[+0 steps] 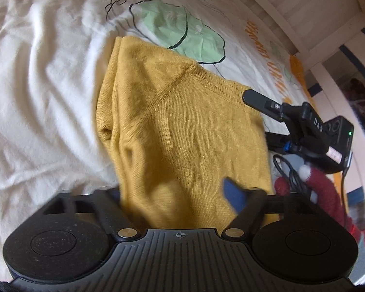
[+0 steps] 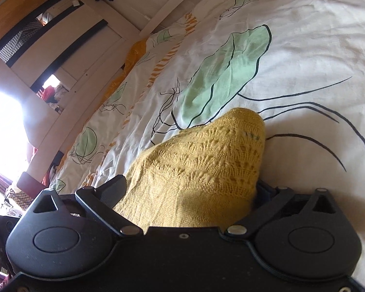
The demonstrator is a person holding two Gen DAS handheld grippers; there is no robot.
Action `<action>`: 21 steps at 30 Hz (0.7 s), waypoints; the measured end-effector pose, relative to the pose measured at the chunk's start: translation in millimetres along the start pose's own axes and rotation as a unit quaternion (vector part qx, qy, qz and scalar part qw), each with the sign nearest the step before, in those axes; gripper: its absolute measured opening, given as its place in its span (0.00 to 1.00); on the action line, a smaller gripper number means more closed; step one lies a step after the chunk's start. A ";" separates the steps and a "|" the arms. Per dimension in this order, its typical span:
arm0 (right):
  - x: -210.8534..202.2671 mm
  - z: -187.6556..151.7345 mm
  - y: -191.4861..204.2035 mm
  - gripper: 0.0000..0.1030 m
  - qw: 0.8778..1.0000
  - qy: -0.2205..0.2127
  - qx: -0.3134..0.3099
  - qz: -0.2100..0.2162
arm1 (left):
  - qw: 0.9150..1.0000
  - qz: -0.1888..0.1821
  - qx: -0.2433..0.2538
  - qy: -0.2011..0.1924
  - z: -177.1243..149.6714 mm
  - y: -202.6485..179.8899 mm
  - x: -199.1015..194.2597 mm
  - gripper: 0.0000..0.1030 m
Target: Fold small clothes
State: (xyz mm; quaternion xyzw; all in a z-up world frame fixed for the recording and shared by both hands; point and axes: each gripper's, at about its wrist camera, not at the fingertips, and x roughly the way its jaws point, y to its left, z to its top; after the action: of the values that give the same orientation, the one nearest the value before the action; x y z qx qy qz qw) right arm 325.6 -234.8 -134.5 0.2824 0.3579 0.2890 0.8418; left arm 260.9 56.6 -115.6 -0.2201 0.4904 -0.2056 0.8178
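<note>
The jumper (image 1: 182, 126), a mustard knit, lies on the bed (image 1: 41, 77) over the printed duvet, already doubled on itself, with a lace-pattern end poking forward in the right wrist view (image 2: 206, 165).

It looks light and very soft, with a loose stretchy knit, so it will likely sag and drape wherever it is not supported, and the open lace part could snag on a fingertip. It should not slip much against the cotton cover.

The left gripper (image 1: 182, 194) has its jaws set wide, with the cloth running up between them; whether they pinch it I cannot tell, as the frame is blurred there. The right gripper (image 2: 189, 194) also has knit bunched between its jaws, which stand fairly wide; a firm grip is not clear.

Best holds, in my judgement, are the thick folded edges or the seam line near the shoulder, taking several layers at once, not the single lace layer.
</note>
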 end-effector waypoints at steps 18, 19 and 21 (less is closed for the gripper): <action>-71.3 -9.7 59.0 0.37 0.996 0.011 0.052 -0.076 | 0.988 -0.127 -0.077 0.039 -24.3 -9.2 -40.5 0.13; -80.6 -15.2 62.6 0.37 0.995 0.015 0.053 -0.079 | 0.987 -0.133 -0.077 0.045 -33.5 -12.7 -44.3 0.13; -98.7 -28.4 69.4 0.37 0.995 0.027 0.050 -0.088 | 0.985 -0.142 -0.078 0.061 -53.7 -19.5 -51.9 0.13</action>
State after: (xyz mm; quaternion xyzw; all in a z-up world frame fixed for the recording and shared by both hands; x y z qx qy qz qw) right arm 227.2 -248.4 -60.4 0.2839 0.4180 0.2034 0.8387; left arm 188.0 60.8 -90.4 -0.3379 0.5175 -0.2941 0.7291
